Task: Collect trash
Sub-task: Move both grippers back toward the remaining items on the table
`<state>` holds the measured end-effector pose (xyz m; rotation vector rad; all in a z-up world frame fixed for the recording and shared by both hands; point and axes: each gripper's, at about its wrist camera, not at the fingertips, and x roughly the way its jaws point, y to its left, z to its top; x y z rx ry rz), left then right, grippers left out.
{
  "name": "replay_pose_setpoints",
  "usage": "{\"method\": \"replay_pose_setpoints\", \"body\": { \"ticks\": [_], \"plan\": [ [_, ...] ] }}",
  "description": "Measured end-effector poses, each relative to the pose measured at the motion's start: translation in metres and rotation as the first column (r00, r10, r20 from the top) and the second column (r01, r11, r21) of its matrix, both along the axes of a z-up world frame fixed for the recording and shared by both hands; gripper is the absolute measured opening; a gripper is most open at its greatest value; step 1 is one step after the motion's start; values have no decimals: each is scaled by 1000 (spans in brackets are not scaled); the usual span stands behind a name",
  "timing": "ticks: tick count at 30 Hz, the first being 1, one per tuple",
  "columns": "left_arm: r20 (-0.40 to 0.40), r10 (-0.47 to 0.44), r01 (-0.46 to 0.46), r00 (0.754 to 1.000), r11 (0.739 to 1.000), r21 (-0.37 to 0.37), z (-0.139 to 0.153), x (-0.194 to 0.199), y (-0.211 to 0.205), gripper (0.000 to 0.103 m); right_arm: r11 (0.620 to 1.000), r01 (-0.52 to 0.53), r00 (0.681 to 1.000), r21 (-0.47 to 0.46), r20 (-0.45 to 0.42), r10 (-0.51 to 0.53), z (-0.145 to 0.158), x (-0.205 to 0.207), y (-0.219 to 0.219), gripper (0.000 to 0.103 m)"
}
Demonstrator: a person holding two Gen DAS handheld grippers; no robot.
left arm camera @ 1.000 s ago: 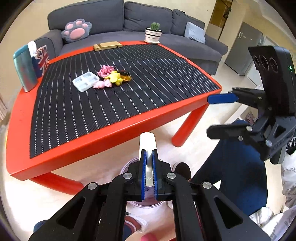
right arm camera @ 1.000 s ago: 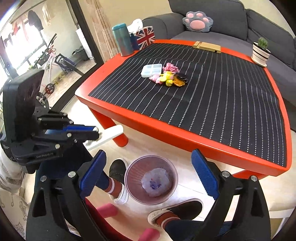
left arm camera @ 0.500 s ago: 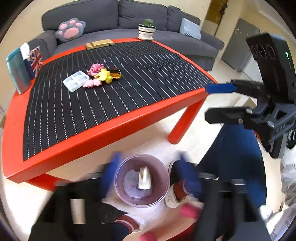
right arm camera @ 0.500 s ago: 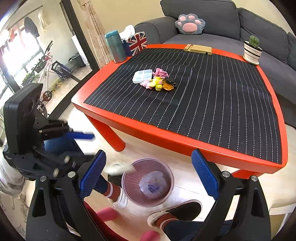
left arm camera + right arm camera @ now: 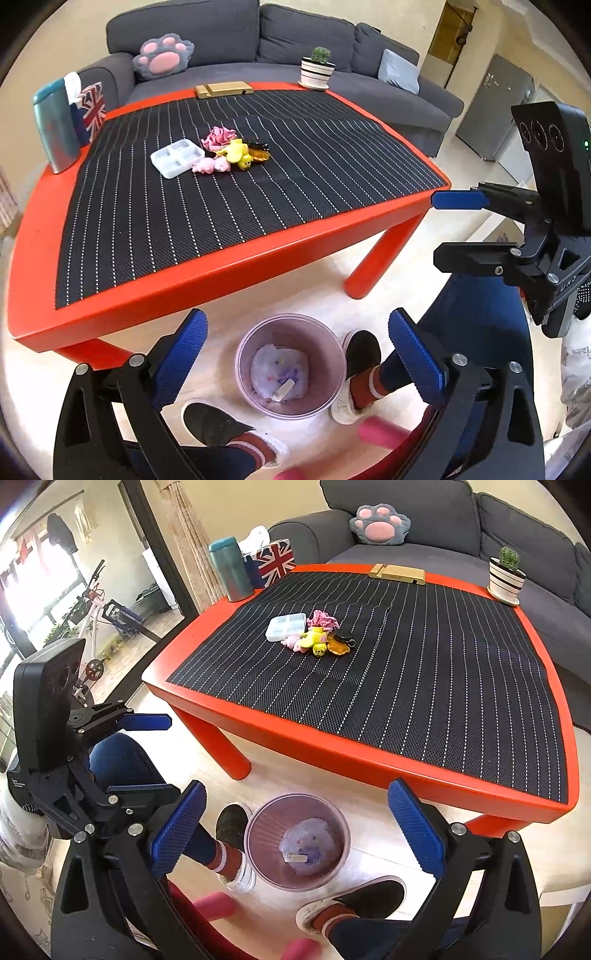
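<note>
A pink trash bin [image 5: 291,365] stands on the floor in front of the red table [image 5: 207,266]. A small white piece of trash [image 5: 284,389] lies inside it on crumpled paper; it also shows in the right wrist view [image 5: 297,858] inside the bin [image 5: 297,840]. My left gripper [image 5: 295,354] hangs open and empty above the bin. My right gripper [image 5: 295,834] is open and empty above the bin too. A small heap of pink, yellow and orange bits [image 5: 232,151] lies beside a white compartment tray [image 5: 177,158] on the striped mat.
On the table stand a teal tumbler [image 5: 55,129], a Union Jack tissue box [image 5: 90,114], a potted cactus [image 5: 317,70] and a gold box [image 5: 223,89]. A grey sofa [image 5: 295,48] is behind. The person's feet [image 5: 354,376] flank the bin.
My left gripper, shut on the white piece a second ago, has opened. The piece has dropped into the bin. The right gripper has stayed open.
</note>
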<state>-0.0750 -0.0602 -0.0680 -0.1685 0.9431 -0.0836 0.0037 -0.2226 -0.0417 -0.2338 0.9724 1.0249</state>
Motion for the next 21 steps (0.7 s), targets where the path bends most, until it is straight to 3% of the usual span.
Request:
{"method": "replay_pose_setpoints", "body": {
  "ticks": [11,21],
  "plan": [
    [22,48,-48,999,999,9,10,5,21,95,1000,8,1000,12,18,-8,9,11,8,98],
    [48,100,-101,994,994,28,34,36,57,95,1000,15,999,15,30,-16,13,31,20,98]
  ]
}}
